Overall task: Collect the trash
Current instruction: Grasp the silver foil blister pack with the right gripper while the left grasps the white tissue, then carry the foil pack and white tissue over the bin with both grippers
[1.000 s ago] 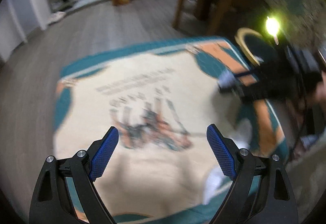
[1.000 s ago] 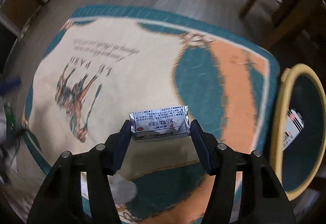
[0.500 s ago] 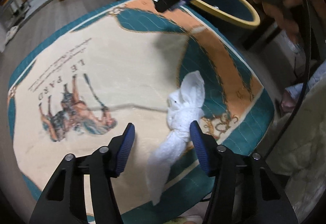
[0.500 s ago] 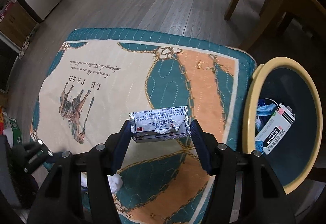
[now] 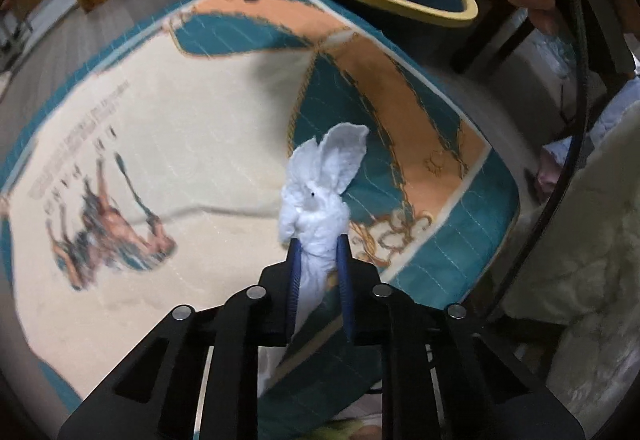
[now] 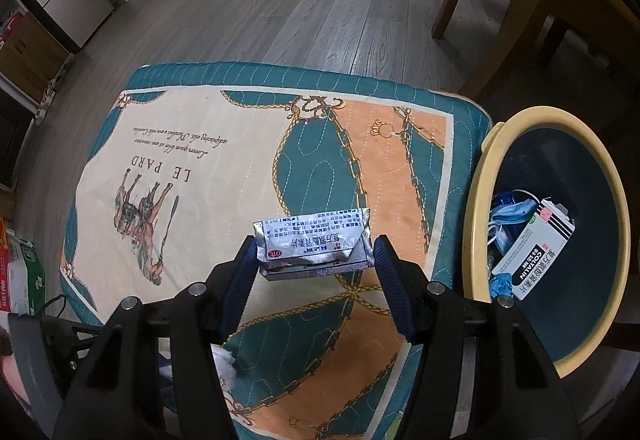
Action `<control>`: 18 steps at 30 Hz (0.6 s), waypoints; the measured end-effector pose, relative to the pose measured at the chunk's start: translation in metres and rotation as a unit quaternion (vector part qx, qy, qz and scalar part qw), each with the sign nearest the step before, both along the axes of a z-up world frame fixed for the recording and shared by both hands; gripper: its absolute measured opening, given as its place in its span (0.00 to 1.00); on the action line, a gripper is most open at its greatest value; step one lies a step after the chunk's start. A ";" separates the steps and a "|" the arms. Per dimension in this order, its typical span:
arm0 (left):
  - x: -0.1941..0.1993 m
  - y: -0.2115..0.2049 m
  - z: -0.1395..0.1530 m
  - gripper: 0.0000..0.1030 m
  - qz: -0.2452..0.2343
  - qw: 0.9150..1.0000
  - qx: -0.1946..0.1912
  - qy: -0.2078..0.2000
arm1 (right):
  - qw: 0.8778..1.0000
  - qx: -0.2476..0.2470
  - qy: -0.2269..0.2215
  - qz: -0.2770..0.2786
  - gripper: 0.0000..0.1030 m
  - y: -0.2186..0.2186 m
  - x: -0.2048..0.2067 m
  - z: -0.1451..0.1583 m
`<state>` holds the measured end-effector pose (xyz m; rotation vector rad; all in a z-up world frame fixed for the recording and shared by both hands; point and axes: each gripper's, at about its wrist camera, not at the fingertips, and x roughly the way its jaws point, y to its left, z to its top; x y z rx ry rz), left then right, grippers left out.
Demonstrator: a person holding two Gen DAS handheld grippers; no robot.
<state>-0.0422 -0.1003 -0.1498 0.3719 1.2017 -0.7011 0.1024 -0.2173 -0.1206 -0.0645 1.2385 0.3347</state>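
Closing left gripper [image 5: 319,246] now pinches tissue [image 5: 320,196].

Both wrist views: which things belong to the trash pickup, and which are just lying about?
Job:
- crumpled white tissue, pinched in left tool
- silver foil packet, held by right tool
- yellow-rimmed bin

Lying about:
- printed mat
- wooden chair
- green carton

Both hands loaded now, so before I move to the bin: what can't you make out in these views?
- Tissue, left view: its lower end is hidden behind the gripper body.
- Bin, right view: bottom hidden under a box and a mask.
- Rug lettering, left view: blurred.
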 end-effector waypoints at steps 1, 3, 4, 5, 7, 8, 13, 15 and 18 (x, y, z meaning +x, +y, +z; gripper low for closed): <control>0.002 0.001 0.004 0.17 0.007 1.000 -0.003 -0.008 | 1.000 0.000 -0.001 -0.001 0.57 0.000 0.000 0.000; 0.011 0.007 0.014 0.17 0.032 0.999 -0.007 -0.027 | 1.000 0.000 -0.001 -0.003 0.57 -0.002 0.000 0.001; 0.014 0.009 0.018 0.17 0.040 0.998 -0.004 -0.040 | 1.000 0.001 -0.003 -0.006 0.57 -0.003 0.001 0.002; 0.018 0.012 0.024 0.17 0.049 0.997 0.002 -0.060 | 1.000 0.002 -0.003 -0.008 0.57 -0.004 0.001 0.002; 0.024 0.018 0.033 0.17 0.066 0.994 0.007 -0.082 | 1.000 0.005 -0.005 -0.012 0.57 -0.007 0.001 0.004; 0.028 0.022 0.038 0.17 0.077 0.993 0.007 -0.091 | 1.000 0.006 -0.006 -0.015 0.57 -0.009 0.001 0.006; 0.044 0.036 0.050 0.17 0.112 0.988 0.005 -0.108 | 0.999 0.016 -0.013 -0.026 0.57 -0.015 0.000 0.014; 0.053 0.037 0.054 0.17 0.125 0.986 0.000 -0.110 | 0.999 0.022 -0.019 -0.027 0.57 -0.017 -0.002 0.019; 0.062 0.043 0.060 0.17 0.139 0.984 -0.005 -0.115 | 0.999 0.024 -0.027 -0.025 0.57 -0.021 -0.003 0.025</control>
